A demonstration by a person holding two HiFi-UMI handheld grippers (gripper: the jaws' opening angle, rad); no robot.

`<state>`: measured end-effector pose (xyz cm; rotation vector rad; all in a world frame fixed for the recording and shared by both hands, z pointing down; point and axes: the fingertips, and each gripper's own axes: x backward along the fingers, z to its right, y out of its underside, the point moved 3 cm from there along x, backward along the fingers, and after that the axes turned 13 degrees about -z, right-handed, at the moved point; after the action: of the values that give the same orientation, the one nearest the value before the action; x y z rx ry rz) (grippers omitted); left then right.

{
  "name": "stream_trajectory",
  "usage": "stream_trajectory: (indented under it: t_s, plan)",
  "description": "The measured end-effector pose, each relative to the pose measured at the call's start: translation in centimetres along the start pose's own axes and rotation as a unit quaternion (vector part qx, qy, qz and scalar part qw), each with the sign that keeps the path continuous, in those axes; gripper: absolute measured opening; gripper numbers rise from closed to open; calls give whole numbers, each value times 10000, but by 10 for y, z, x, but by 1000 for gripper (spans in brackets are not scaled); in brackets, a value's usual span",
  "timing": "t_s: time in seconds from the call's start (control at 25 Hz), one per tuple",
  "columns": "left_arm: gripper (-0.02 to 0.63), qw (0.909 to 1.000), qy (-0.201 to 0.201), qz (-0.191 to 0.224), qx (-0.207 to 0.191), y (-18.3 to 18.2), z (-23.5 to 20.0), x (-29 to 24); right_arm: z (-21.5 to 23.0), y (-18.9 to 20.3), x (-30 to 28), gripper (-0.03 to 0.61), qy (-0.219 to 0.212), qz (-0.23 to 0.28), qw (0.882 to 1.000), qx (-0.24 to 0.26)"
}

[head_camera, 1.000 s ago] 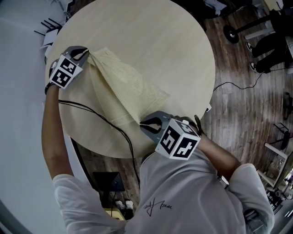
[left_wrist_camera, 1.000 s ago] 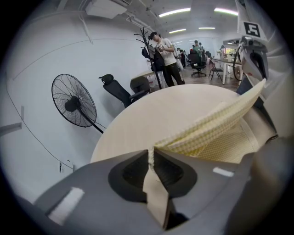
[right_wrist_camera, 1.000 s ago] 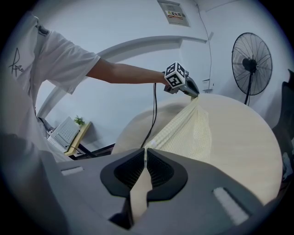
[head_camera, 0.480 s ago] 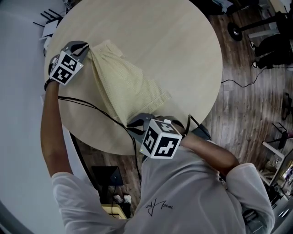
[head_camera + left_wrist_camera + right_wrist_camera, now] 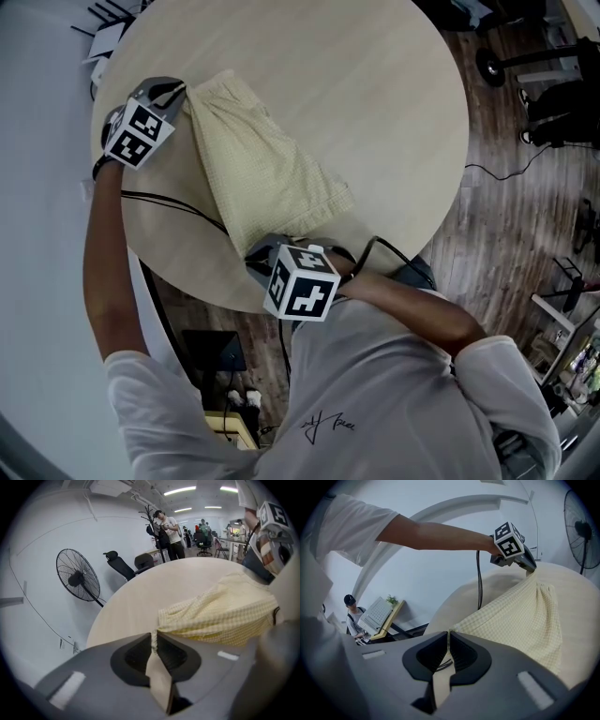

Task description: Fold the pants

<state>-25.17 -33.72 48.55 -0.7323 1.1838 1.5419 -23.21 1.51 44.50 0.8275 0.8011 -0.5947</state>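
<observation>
Head view: pants (image 5: 267, 178) along table (image 5: 394, 112) left-near edge; far right side bare.

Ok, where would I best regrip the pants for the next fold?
Probably the two free corners of the pants on the side facing the middle of the table. That edge lies flat and uncovered, so come in low from there. Left gripper and right gripper are shut on the opposite edge.

Round wooden table (image 5: 375, 112), standing fan (image 5: 77, 579), plank floor (image 5: 506, 244).
</observation>
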Motion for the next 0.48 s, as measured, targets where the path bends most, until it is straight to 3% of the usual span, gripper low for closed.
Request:
stream_trajectory:
  t_s: [0.48]
  plan:
    - [89,9998,-169,7,-51,12,-1,-20,6,-17,-33,12,-133,-148,9998,-11]
